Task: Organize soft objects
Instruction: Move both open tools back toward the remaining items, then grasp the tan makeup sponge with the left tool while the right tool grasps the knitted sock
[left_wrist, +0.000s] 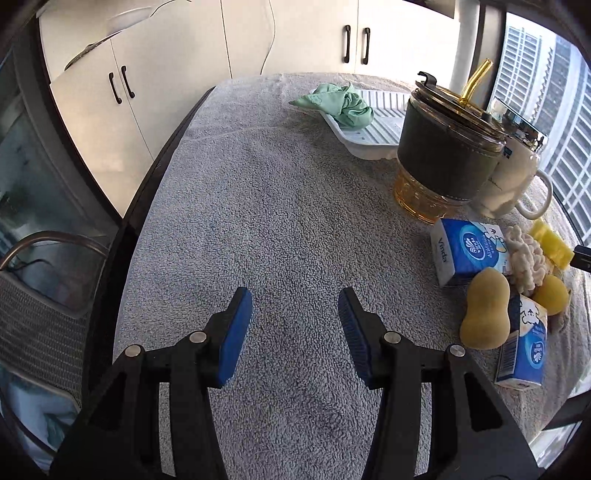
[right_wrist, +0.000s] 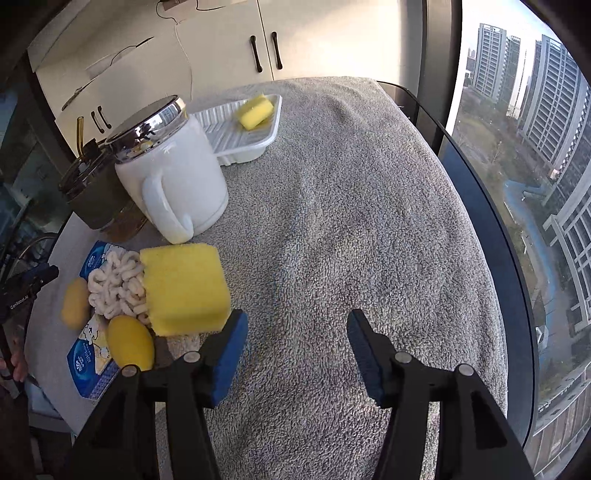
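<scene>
1. Both grippers hold nothing: the left gripper (left_wrist: 295, 295) has its jaws parted over bare towel, and the right gripper (right_wrist: 297, 317) likewise.
2. Yellow sponge (right_wrist: 184, 288) lies just up-left of the right gripper's left finger (right_wrist: 231, 354), which is nearer.
3. White tray (right_wrist: 255, 144) waits in the upper middle of the frame.

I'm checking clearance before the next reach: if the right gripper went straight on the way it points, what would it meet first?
Probably just the grey towel: the right gripper is empty, and the big yellow sponge sits off to its left.
</scene>
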